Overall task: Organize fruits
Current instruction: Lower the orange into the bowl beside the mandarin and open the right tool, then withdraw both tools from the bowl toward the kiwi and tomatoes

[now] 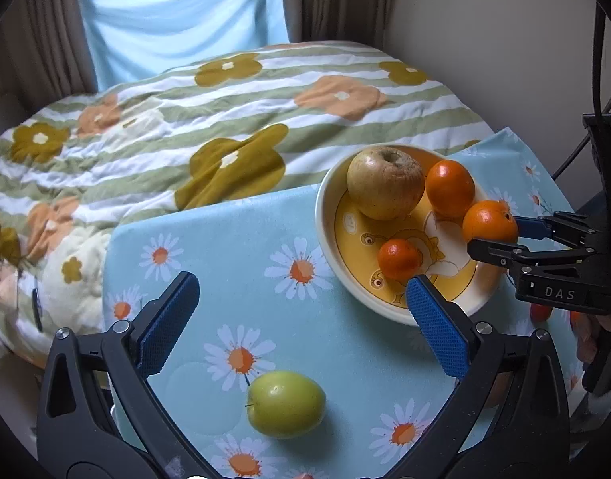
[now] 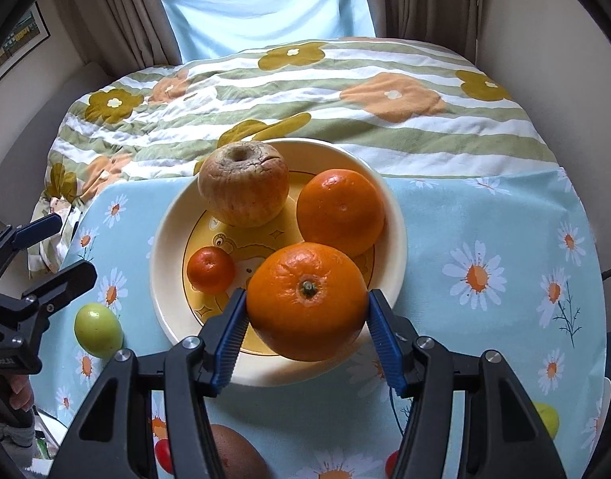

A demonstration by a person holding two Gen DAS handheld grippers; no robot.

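A cream and yellow bowl (image 2: 393,215) (image 1: 325,235) stands on the daisy tablecloth. In it lie a wrinkled brownish apple (image 2: 243,183) (image 1: 385,181), an orange (image 2: 341,211) (image 1: 449,187) and a small tangerine (image 2: 210,270) (image 1: 399,259). My right gripper (image 2: 307,311) (image 1: 495,235) is shut on a large orange (image 2: 307,299) (image 1: 490,221), held just above the bowl's near rim. My left gripper (image 1: 301,299) (image 2: 52,247) stands wide open over the cloth left of the bowl, with nothing between its fingers. A green apple (image 1: 285,403) (image 2: 98,331) lies on the cloth below it.
A striped flower quilt (image 1: 225,119) covers the bed behind the table. In the right wrist view, a brown fruit (image 2: 235,453), small red fruits (image 2: 163,453) and a green fruit (image 2: 547,419) lie near the table's front edge. A hand (image 2: 10,395) grips the left tool.
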